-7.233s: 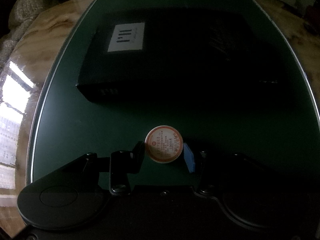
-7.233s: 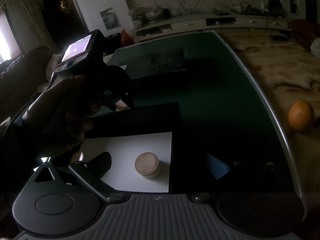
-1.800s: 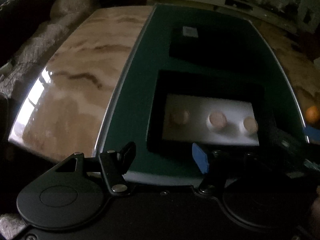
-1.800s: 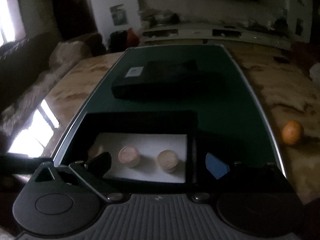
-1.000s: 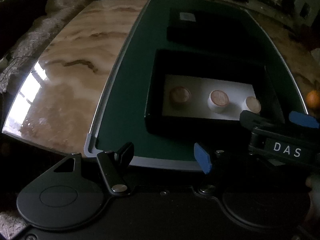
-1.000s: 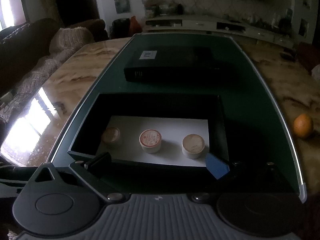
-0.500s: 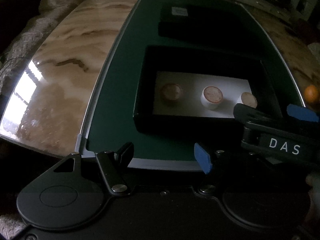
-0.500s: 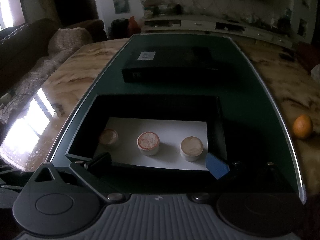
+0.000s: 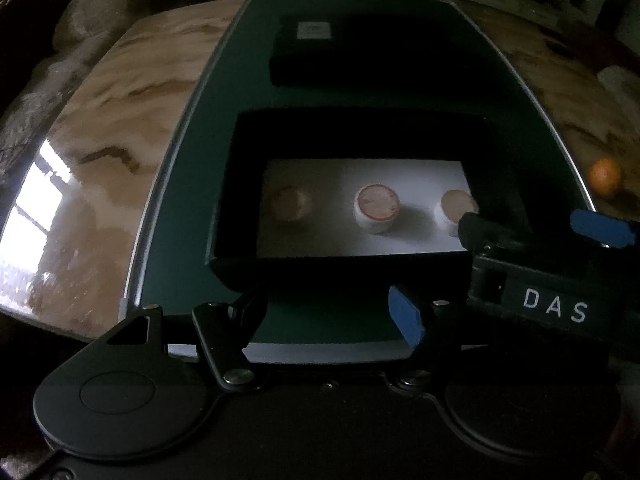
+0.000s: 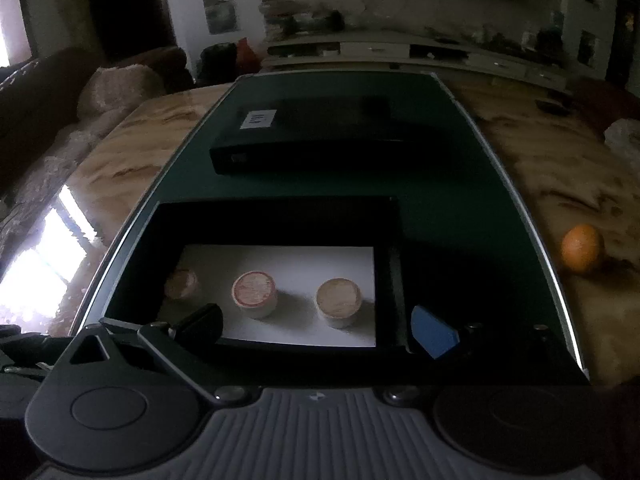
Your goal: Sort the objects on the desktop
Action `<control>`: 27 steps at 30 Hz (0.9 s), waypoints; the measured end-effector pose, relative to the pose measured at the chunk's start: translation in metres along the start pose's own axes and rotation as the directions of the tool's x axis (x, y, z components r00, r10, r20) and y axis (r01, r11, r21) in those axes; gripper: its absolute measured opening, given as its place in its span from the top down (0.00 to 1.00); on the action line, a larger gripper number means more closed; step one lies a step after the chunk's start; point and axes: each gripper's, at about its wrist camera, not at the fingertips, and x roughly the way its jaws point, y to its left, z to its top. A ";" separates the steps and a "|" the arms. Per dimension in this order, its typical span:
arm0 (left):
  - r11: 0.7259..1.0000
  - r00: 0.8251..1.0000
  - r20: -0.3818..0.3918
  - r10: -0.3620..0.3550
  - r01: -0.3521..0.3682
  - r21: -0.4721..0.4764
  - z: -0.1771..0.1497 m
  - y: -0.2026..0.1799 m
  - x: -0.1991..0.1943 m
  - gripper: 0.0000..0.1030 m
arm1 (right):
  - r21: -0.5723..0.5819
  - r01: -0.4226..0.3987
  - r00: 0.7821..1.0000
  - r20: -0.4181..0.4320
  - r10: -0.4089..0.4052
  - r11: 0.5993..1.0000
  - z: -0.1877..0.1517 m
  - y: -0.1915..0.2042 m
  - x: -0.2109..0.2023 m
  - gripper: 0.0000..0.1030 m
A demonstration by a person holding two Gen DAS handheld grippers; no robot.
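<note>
Three small round tubs sit in a row on the white floor of the open black box (image 10: 276,216): a left tub (image 10: 181,283), a middle tub (image 10: 254,294) with a reddish printed lid, and a right tub (image 10: 338,302). The row runs left to right across the box, square to both claws, which look at it from the near side.

The right claw (image 10: 316,326) hangs just over the near wall of the box, its jaws spread wide and holding nothing; the middle and right tubs lie just beyond it, so it looks the nearer of the two. The left claw (image 9: 332,312) is likewise wide open and empty, further back, over the near edge of the green mat (image 9: 192,200).

Count: three tubs, one open box, one shut black case (image 10: 300,136) farther up the mat, and one orange (image 10: 582,253) off the mat to the right on the table (image 10: 132,152).

No tub seems left outside the box.
</note>
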 end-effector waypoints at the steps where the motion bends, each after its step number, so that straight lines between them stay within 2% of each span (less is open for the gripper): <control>1: 1.000 1.000 0.000 -0.004 0.004 0.006 0.000 -0.003 0.000 0.35 | 0.004 0.002 1.000 0.001 -0.002 1.000 0.000 -0.002 0.000 0.00; 7: 1.000 1.000 -0.003 -0.012 0.012 0.029 0.000 -0.015 0.004 0.35 | 0.017 0.014 1.000 0.003 -0.014 1.000 0.001 -0.009 0.001 0.00; 27: 1.000 1.000 -0.007 0.005 -0.005 0.019 0.001 -0.012 0.006 0.35 | 0.013 0.010 1.000 -0.006 -0.010 1.000 -0.001 -0.009 0.001 0.00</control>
